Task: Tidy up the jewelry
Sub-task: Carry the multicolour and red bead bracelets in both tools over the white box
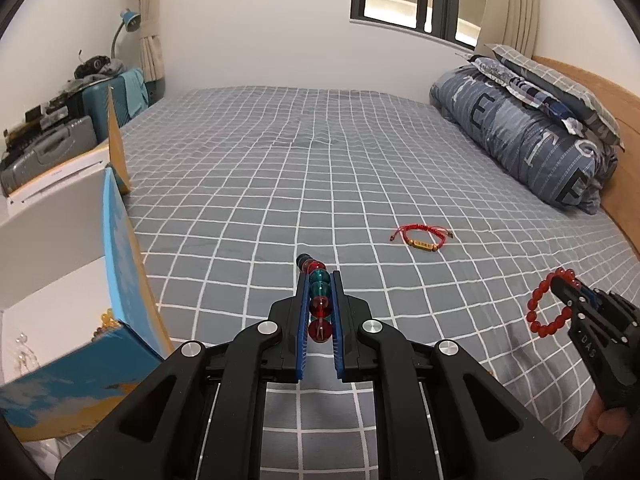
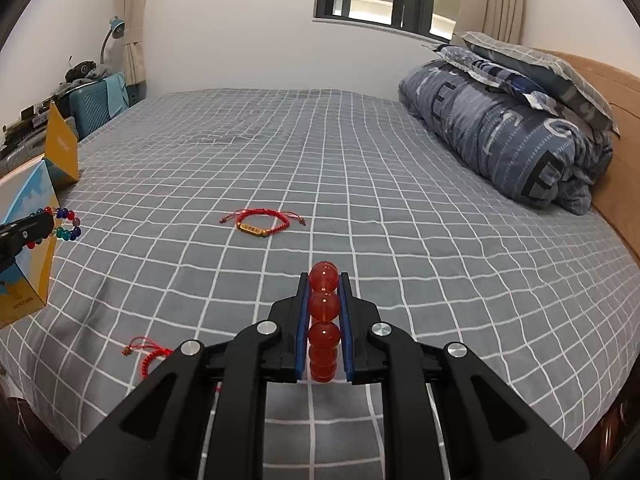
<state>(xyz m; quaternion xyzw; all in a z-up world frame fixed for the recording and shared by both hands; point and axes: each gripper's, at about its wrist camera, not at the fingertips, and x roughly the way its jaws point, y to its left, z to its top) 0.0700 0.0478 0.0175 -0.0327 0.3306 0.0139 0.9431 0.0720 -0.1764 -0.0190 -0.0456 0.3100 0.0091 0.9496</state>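
While the left gripper (image 1: 319, 280) is clenching a bracelet of mixed coloured beads (image 1: 318, 300) between its blue-lined fingers (image 1: 302, 332), the right gripper (image 2: 325, 280) is squeezing a bracelet of red beads (image 2: 323, 320) in the same way. Both bracelets are being held up above the bed (image 1: 280, 160), which is wearing a grey sheet with white grid lines.

From the left wrist view, the red bead bracelet (image 1: 546, 304) is hanging as a loop from the tip of the right gripper (image 1: 560, 292) near the right edge, and the person's hand (image 1: 600, 428) is showing below it. From the right wrist view, the coloured bead bracelet (image 2: 64, 224) is sticking out of the left gripper (image 2: 48, 222) at the far left, just in front of a blue and yellow box (image 2: 28, 240).

That box (image 1: 120, 280) is standing open at the left side of the bed, and some pale and amber beads (image 1: 106, 318) are lying inside it. A red cord bracelet with a gold bar (image 1: 422, 236) is lying flat on the sheet, well apart from both grippers. A second red cord bracelet (image 2: 146, 354) is lying near the front edge of the bed, partly hidden behind the right gripper's arm. A folded blue quilt (image 2: 500, 136) and pillows (image 2: 536, 68) are resting against the wooden headboard (image 2: 608, 92) on the right.
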